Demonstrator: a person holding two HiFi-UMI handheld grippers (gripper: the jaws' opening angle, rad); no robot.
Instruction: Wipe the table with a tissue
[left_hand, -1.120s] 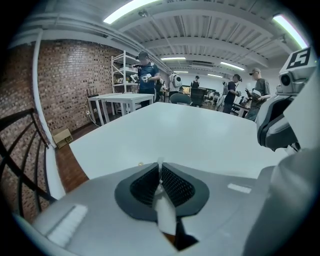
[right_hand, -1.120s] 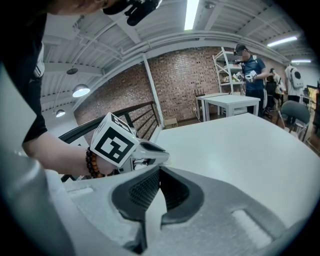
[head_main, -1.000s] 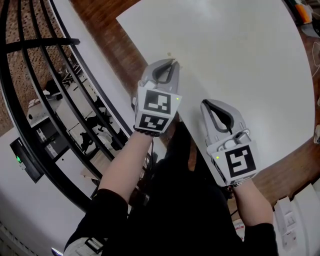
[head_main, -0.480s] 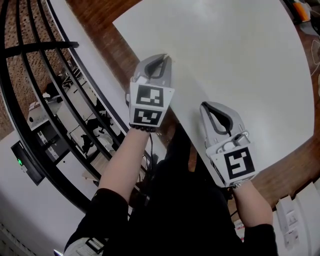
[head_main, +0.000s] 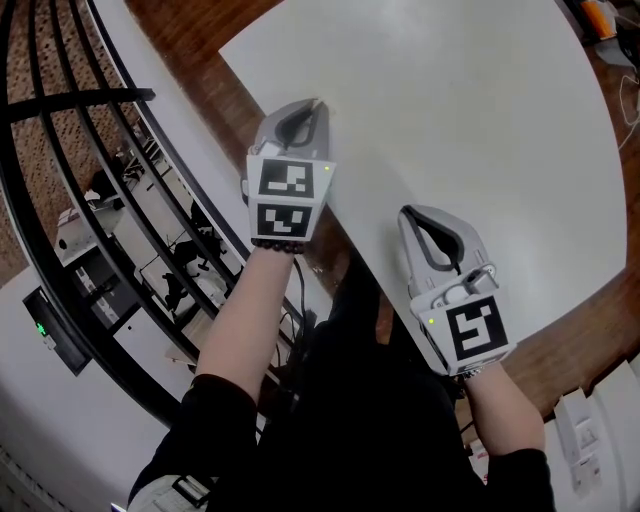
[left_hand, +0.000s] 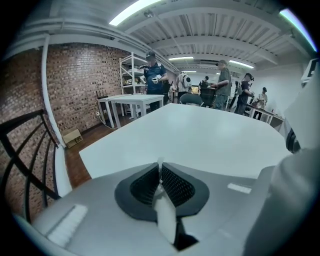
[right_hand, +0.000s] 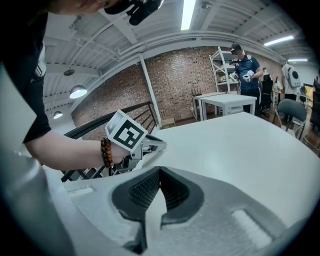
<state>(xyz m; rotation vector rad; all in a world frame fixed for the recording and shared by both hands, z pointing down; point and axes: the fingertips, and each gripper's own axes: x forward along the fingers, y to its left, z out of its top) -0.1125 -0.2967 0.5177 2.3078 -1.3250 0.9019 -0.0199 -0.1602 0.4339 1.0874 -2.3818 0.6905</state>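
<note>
Hovering by the desk (head_main: 480, 110) edge, I am pinching a white tissue sliver (left_hand: 160, 164) in the left hand-held gripper (left_hand: 160, 175), right hand-held gripper (right_hand: 160, 172) closed empty, open desktop ahead.

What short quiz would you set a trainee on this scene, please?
1. Which one pinches the tissue: A the left gripper, B the right gripper, C neither?
2. True or false: the right gripper is wide open.
3. Fill in: the left gripper reaches in over the table's near ____.

Key: 1 A. 2 False; its jaws are together with nothing between them. 3 edge.
</note>
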